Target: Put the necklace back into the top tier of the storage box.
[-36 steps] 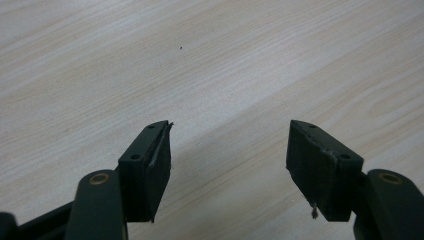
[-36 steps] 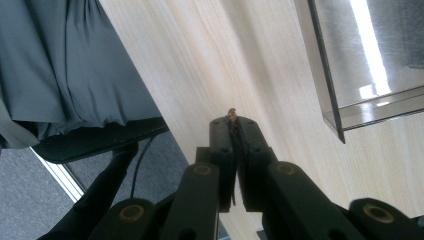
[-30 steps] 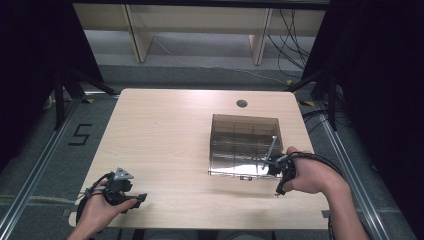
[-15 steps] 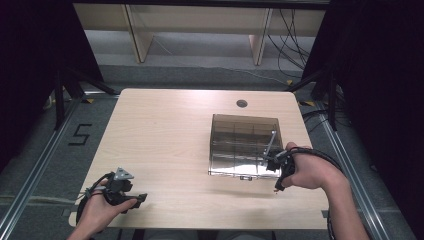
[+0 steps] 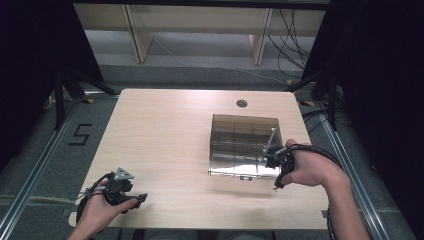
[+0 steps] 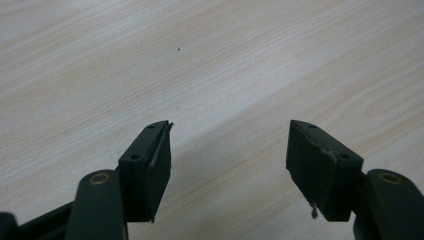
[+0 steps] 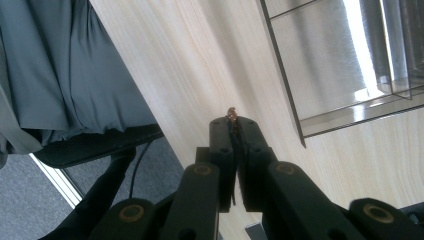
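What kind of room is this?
Probably a lab or test booth: black curtains surround a pale wooden table, cables trail on the floor, and a floor mark reads 5.

A clear compartmented box (image 5: 243, 145) sits flat right of the table's centre.

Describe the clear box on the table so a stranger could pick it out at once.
On the pale wooden table, look to the right half, just below the small round hole. The box is smoky see-through plastic, split inside into compartments, and the right claw is beside its near right corner.
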The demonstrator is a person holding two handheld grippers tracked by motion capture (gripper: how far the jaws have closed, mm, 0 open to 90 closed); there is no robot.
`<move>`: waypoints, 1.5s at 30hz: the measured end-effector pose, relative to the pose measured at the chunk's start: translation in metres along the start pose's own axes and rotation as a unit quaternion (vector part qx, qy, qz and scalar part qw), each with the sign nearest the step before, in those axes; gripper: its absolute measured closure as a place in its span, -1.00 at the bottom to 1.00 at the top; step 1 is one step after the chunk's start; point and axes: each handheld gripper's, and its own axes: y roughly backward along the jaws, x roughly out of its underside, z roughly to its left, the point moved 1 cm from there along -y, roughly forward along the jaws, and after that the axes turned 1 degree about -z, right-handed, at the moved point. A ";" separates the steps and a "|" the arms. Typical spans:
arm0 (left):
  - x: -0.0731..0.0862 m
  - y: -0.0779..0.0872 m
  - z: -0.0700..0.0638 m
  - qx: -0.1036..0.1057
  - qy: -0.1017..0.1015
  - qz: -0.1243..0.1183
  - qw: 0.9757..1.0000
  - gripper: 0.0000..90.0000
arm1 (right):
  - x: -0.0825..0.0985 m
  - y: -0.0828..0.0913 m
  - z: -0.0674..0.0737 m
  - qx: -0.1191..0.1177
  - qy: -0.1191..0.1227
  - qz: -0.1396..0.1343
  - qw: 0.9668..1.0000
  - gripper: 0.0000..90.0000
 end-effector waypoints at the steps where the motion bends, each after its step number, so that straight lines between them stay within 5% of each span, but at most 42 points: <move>1: 0.000 0.000 0.000 0.000 -0.002 0.000 1.000 -0.24 | -0.001 0.001 0.000 0.000 -0.001 0.001 1.000 0.93; 24: 0.000 0.000 0.001 0.003 -0.007 0.003 1.000 -0.24 | -0.006 0.020 -0.005 0.009 0.001 -0.006 1.000 0.93; 26: 0.000 0.000 0.001 0.003 -0.007 0.003 1.000 -0.24 | -0.006 0.022 -0.004 0.014 -0.012 -0.003 1.000 0.93; 32: 0.000 0.000 0.000 0.004 -0.004 0.004 1.000 -0.24 | -0.007 0.024 -0.008 0.012 0.003 -0.008 1.000 0.93; 37: 0.000 0.000 0.000 0.006 -0.003 0.004 1.000 -0.24 | -0.008 0.028 -0.008 0.019 -0.012 -0.007 1.000 0.93; 45: 0.000 0.001 0.001 0.003 -0.007 0.002 1.000 -0.24 | -0.011 0.028 -0.013 0.016 0.000 -0.014 1.000 0.93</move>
